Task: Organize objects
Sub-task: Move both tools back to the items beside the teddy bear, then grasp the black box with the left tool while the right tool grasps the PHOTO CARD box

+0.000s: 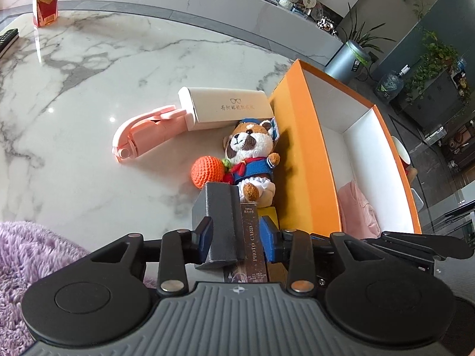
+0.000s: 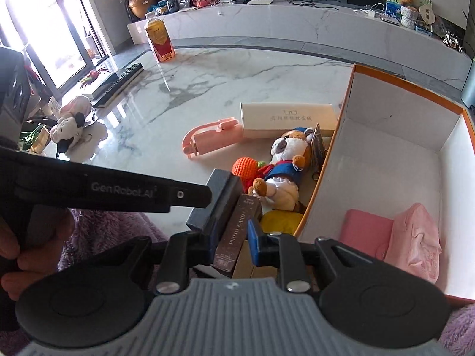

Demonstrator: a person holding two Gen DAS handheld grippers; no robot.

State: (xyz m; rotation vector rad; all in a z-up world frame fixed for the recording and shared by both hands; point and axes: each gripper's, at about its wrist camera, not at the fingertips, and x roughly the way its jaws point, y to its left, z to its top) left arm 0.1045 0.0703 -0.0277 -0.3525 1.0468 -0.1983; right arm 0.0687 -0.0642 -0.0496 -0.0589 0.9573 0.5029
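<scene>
Right tongs (image 2: 231,237) narrow, pads clamped on photo card box (image 2: 234,231). I see it held upright, just outside near wall of orange box (image 2: 386,112). Left tongs (image 1: 237,231) part-spread round same card box; gripping or not, I cannot tell. Probable reason: right side sits nearer the interior, where pink items (image 2: 415,237) already lie.

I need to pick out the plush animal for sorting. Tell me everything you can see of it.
The plush animal is a soft brown-and-white toy with a dark nose and rounded ears, dressed in a blue sailor-style outfit with a red neckerchief and a white frilled hem. It lies on its back on the marble table, close along the outer wall of the orange box. A crocheted orange ball sits against its side and a cream glasses case lies just beyond its head. No gripper touches it.
</scene>
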